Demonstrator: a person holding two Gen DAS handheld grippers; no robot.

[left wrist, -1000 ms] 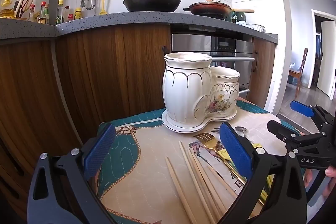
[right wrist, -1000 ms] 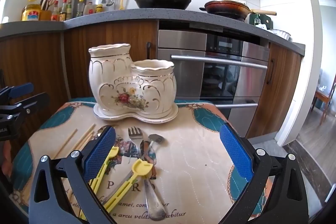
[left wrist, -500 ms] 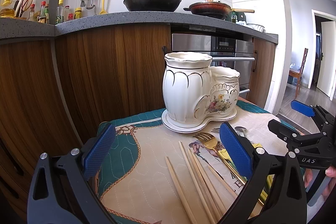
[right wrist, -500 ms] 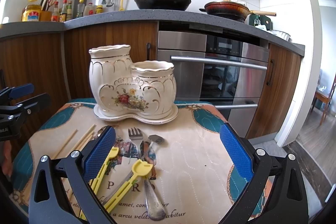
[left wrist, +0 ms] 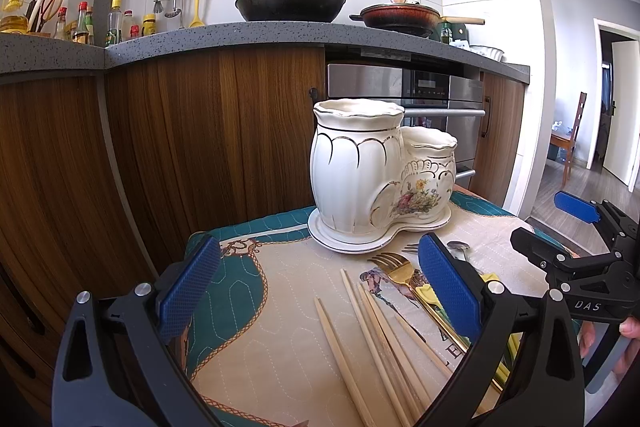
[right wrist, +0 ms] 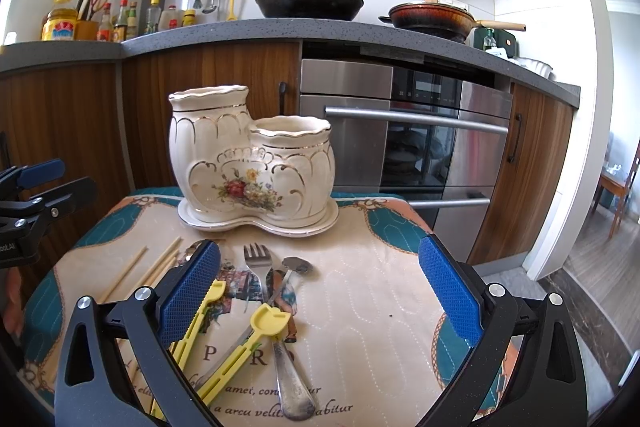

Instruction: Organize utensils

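A cream two-pot ceramic utensil holder (left wrist: 372, 179) (right wrist: 252, 163) with a flower motif stands on its saucer at the back of the cloth. Several wooden chopsticks (left wrist: 372, 339) (right wrist: 160, 263) lie loose in front of it. A gold fork (left wrist: 394, 265) lies beside them. A steel fork (right wrist: 256, 267), a steel spoon (right wrist: 294, 387) and yellow plastic utensils (right wrist: 256, 335) lie jumbled together. My left gripper (left wrist: 320, 287) (right wrist: 56, 181) hovers open above the chopsticks. My right gripper (right wrist: 320, 283) (left wrist: 548, 225) hangs open over the cutlery pile. Neither holds anything.
The quilted teal and beige cloth (right wrist: 380, 299) covers a small table. Behind it run wooden cabinets (left wrist: 200, 131) and a steel oven (right wrist: 420, 143). A black wok (left wrist: 290, 1) and a red pan (right wrist: 428, 17) sit on the grey counter. A hand (left wrist: 628, 331) grips the right tool.
Almost nothing: the right wrist view has drifted very slightly, and both grippers stay open and empty above the cloth.
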